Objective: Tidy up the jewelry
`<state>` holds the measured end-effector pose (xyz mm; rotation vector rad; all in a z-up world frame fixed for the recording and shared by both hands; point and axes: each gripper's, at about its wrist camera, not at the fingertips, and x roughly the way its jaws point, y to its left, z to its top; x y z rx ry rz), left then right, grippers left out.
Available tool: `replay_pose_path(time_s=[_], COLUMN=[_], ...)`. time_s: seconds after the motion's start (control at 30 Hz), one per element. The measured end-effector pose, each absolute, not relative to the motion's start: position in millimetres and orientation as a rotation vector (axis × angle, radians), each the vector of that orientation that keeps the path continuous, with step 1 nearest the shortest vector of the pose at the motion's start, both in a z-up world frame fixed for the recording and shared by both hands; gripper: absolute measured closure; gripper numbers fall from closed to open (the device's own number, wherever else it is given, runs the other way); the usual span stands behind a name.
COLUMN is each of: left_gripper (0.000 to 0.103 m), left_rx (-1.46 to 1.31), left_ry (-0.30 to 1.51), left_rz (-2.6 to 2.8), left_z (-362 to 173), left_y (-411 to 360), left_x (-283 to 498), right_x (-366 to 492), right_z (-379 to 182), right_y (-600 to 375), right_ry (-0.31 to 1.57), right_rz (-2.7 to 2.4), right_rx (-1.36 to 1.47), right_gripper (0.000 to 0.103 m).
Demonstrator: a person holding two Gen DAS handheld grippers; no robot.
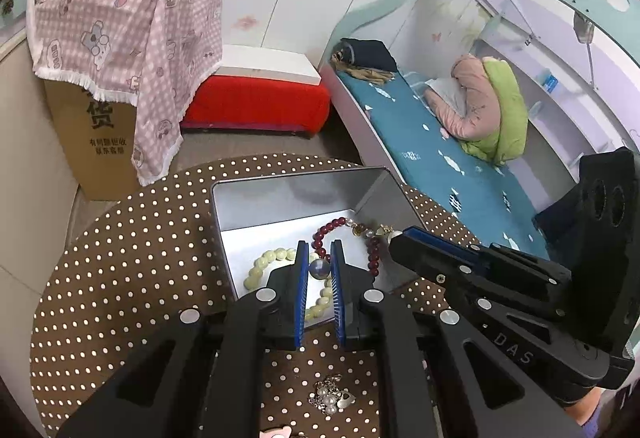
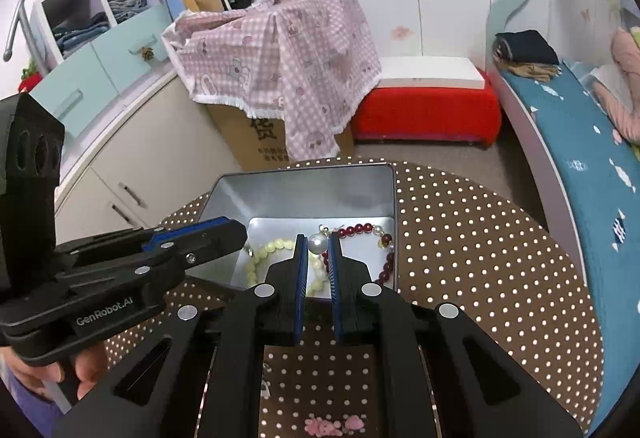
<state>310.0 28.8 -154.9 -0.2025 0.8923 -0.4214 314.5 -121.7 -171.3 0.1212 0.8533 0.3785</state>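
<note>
Left tool (image 1: pixel 320 258) pinches a grey-blue bead (image 1: pixel 319 268); right tool (image 2: pixel 318 250) pinches a white pearl (image 2: pixel 317 243). Both hover above the open tin (image 2: pixel 280 198), beaded bracelets (image 1: pixel 276 258) below; dotted desk (image 2: pixel 480 258) lies bare to the right.

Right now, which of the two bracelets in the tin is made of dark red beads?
The red bracelet, on the right side of the tin, has dark red beads with a few pearls. The other bracelet, on the left, is pale yellow-green.

Black gripper (image 1: pixel 320 258) with blue pads, silver screws.
</note>
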Motion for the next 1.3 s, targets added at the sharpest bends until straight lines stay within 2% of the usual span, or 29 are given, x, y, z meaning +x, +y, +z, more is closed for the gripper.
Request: replay_pose_path(time_s=[0.1, 0.17, 0.2, 0.23, 0.5, 0.6, 0.63, 0.67, 0.73, 0.87, 1.0, 1.3], left_gripper=[0.093, 0.082, 0.069, 0.065, 0.064, 0.051, 0.05, 0.05, 0.045, 0.04, 0.033, 0.033], left_rx=[-0.208, -0.218, -0.221, -0.226, -0.239, -0.243, -0.244, -0.244, -0.245, -0.232, -0.22, -0.193], left_ry=[0.886, 0.881, 0.876, 0.867, 0.841, 0.814, 0.8, 0.792, 0.769, 0.717, 0.681, 0.717], left_rz=[-0.417, -0.408, -0.402, -0.395, -0.413, -0.411, -0.406, -0.404, -0.395, -0.366, -0.323, -0.259], left_z=[-154.4, -153.0, -151.8, -150.6, -137.2, -128.3, -124.5, -121.9, -115.3, -106.2, -104.6, -132.3], left_y=[30.0, 32.4, 32.7, 34.5, 38.5, 41.0, 42.5, 43.2, 47.0, 57.5, 70.9, 81.2], left_x=[308.7, 307.0, 306.4, 305.0, 289.4, 280.3, 275.4, 272.2, 261.0, 234.7, 208.8, 165.0], right_x=[313.8, 313.7, 313.8, 313.4, 301.2, 290.7, 288.2, 284.3, 273.9, 248.2, 219.4, 146.8], right_z=[-172.1, -172.5, -172.5, -172.4, -159.8, -149.1, -145.5, -142.7, -135.5, -125.4, -125.7, -174.6], right_y=[-122.4, -122.8, -123.4, -123.9, -125.5, -127.8, -129.7, -130.9, -133.9, -141.6, -149.8, -163.5], right_ry=[0.855, 0.855, 0.853, 0.854, 0.827, 0.802, 0.796, 0.791, 0.769, 0.737, 0.723, 0.792], right_rz=[0.383, 0.379, 0.375, 0.376, 0.367, 0.358, 0.356, 0.35, 0.331, 0.316, 0.287, 0.206], right_rx=[0.128, 0.13, 0.134, 0.136, 0.137, 0.136, 0.137, 0.136, 0.13, 0.121, 0.113, 0.105], right_gripper=[0.092, 0.091, 0.091, 0.091, 0.09, 0.09, 0.09, 0.084, 0.056, 0.055, 0.048, 0.046])
